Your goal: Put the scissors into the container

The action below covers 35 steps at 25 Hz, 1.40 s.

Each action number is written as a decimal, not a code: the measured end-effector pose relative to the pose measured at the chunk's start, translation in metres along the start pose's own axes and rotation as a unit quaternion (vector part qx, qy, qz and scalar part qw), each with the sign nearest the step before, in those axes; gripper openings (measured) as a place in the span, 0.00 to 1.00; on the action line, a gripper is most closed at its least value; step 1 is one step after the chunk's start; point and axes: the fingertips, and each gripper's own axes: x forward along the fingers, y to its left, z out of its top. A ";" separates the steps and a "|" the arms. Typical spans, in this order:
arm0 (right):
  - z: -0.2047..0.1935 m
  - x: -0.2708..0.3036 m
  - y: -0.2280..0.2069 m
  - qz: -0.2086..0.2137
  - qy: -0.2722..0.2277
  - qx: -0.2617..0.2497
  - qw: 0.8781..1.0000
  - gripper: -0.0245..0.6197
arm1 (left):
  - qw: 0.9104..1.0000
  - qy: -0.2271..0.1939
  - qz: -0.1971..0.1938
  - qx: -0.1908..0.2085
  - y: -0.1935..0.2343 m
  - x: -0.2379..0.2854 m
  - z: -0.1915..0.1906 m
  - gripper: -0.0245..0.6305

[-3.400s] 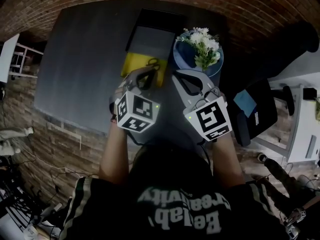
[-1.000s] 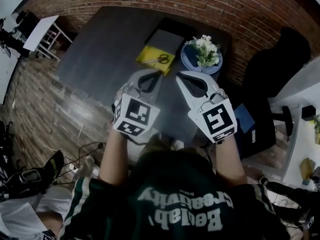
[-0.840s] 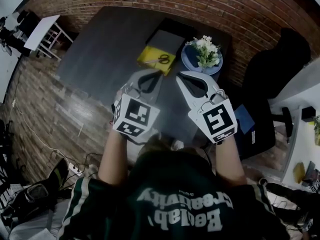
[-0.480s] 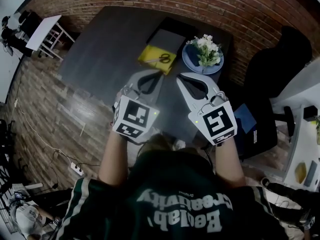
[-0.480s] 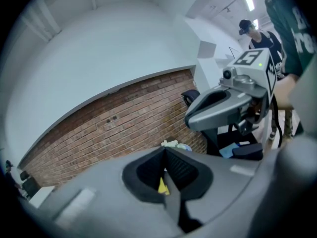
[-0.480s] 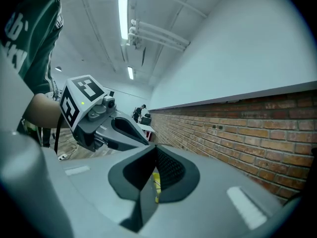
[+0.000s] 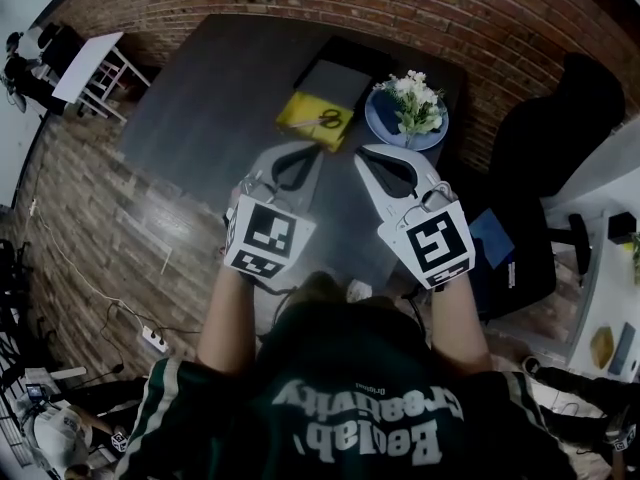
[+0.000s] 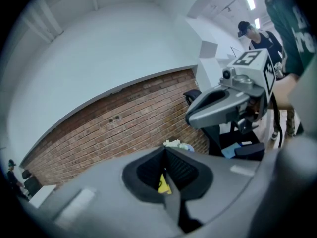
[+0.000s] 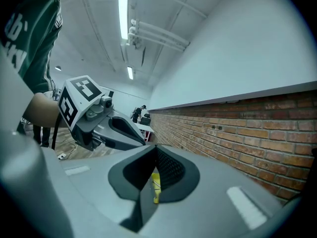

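Note:
Black-handled scissors (image 7: 328, 120) lie in a flat yellow container (image 7: 305, 118) at the far side of the dark table (image 7: 220, 98). Both grippers hover side by side over the table's near edge, short of the container. My left gripper (image 7: 320, 149) is shut with nothing in it. My right gripper (image 7: 360, 154) is shut and empty too. In the left gripper view the jaws (image 8: 166, 148) meet, and a bit of the yellow container (image 8: 162, 185) shows through their gap. The right gripper view shows its jaws (image 9: 155, 146) closed likewise.
A dark flat box (image 7: 335, 76) lies behind the container. To its right, a blue dish with white flowers (image 7: 410, 103). A black office chair (image 7: 545, 138) stands right of the table, with a brick wall (image 7: 400, 8) behind. A white side table (image 7: 85, 63) is far left.
Since the oldest frame both grippers have drawn back from the yellow container, where the scissors lay then too. Over the last second neither gripper has moved.

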 end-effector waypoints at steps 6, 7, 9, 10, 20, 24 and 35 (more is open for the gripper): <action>-0.001 0.005 0.003 0.001 0.003 0.001 1.000 0.05 | 1.000 -0.002 0.002 0.001 0.004 -0.003 0.000 0.04; -0.001 0.005 0.004 0.001 0.003 0.002 1.000 0.05 | 1.000 -0.003 0.002 0.001 0.004 -0.004 0.001 0.04; -0.001 0.006 0.006 0.001 0.005 0.003 1.000 0.05 | 1.000 -0.005 0.000 0.001 0.005 -0.006 0.001 0.04; -0.002 0.007 0.006 -0.001 0.006 0.003 1.000 0.05 | 1.000 -0.006 0.000 0.001 0.005 -0.007 0.001 0.04; 0.010 0.009 -0.001 -0.035 -0.005 0.008 0.999 0.05 | 0.999 -0.031 -0.011 0.012 0.010 -0.015 0.013 0.04; 0.011 0.012 0.002 -0.033 -0.006 0.001 0.999 0.05 | 0.999 -0.038 -0.013 0.014 0.013 -0.017 0.019 0.04; 0.013 0.008 0.001 -0.037 -0.023 -0.007 0.999 0.05 | 0.998 -0.056 -0.017 0.024 0.007 -0.016 0.028 0.04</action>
